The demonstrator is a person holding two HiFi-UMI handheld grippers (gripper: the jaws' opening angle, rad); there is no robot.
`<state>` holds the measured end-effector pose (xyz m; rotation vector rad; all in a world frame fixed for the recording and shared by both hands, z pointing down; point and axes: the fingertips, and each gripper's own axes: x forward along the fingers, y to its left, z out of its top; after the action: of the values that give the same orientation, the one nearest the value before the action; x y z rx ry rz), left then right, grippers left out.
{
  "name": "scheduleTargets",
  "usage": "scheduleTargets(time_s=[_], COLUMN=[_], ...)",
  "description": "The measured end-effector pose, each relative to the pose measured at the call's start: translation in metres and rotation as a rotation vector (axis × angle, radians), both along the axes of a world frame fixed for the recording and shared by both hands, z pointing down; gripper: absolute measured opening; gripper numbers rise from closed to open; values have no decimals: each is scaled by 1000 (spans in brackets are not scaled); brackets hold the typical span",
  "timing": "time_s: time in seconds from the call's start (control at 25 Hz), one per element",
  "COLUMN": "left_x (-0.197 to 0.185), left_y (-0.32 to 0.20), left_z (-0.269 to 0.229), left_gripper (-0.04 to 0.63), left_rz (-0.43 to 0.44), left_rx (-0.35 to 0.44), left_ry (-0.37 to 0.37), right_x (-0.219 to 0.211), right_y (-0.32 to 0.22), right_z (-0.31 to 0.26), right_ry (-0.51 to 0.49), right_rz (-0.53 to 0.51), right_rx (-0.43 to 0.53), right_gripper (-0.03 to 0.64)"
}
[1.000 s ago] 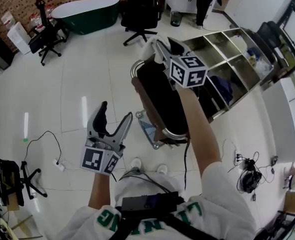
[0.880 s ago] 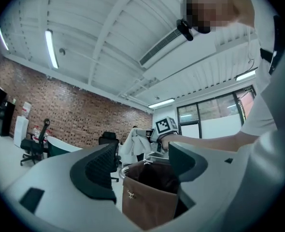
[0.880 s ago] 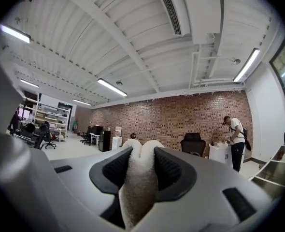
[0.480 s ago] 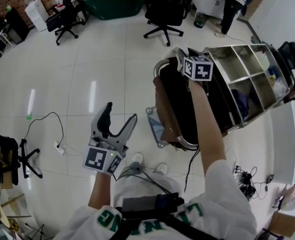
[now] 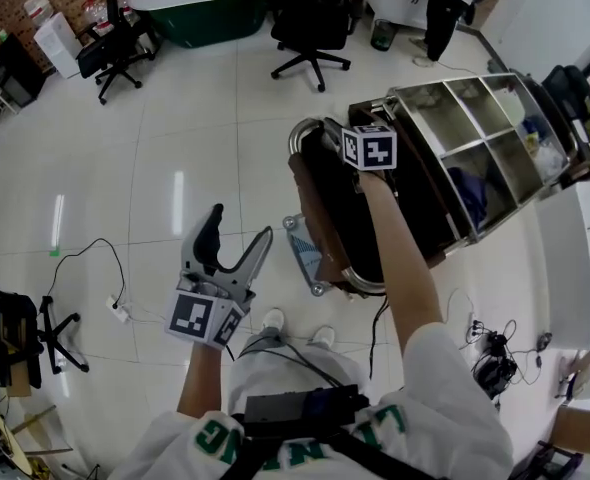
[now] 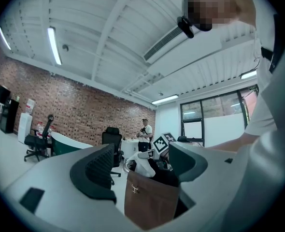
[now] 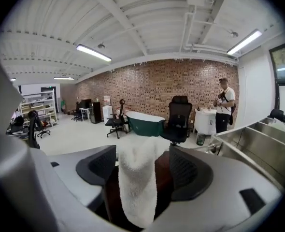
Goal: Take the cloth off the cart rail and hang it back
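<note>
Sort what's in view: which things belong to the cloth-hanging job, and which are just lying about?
Job: cloth; cart rail; right gripper, jaws opening with the cloth between them.
Lying about: bathtub; office chair; shelf unit; floor cables.

The right gripper's (image 7: 143,168) jaws are opening with a white cloth (image 7: 136,192) hanging between them — neither pad presses on it. Beyond — a green bathtub (image 7: 145,122), a black office chair (image 7: 178,117), a person (image 7: 224,105), a brick wall (image 7: 157,88).
</note>
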<state>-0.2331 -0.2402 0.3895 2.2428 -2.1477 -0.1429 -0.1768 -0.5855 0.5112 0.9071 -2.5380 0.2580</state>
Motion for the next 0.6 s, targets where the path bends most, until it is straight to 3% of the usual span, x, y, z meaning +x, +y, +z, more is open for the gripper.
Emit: scheduleTargets(time_s=[0.16,0.36,0.48,0.6], left_x=[8,28,51,79], left_y=[-12,-29,-41,-54], left_z=[-9,-27,-39,-45], left_gripper=[354,354,354,354], left_rz=[21,78,128,184], left_rx=[34,67,97,110], left_ry=[4,-12,-28,-46], right_x=[25,84,128,174], right_y=[33,115,158,189], right_z=[-80,-173,-203,-213], right_ry=[-232,-474,-547,-536], right_rz=[-21,-75,-60,-19], right_rx=[169,374,462,553], right_gripper=[373,371,368,368])
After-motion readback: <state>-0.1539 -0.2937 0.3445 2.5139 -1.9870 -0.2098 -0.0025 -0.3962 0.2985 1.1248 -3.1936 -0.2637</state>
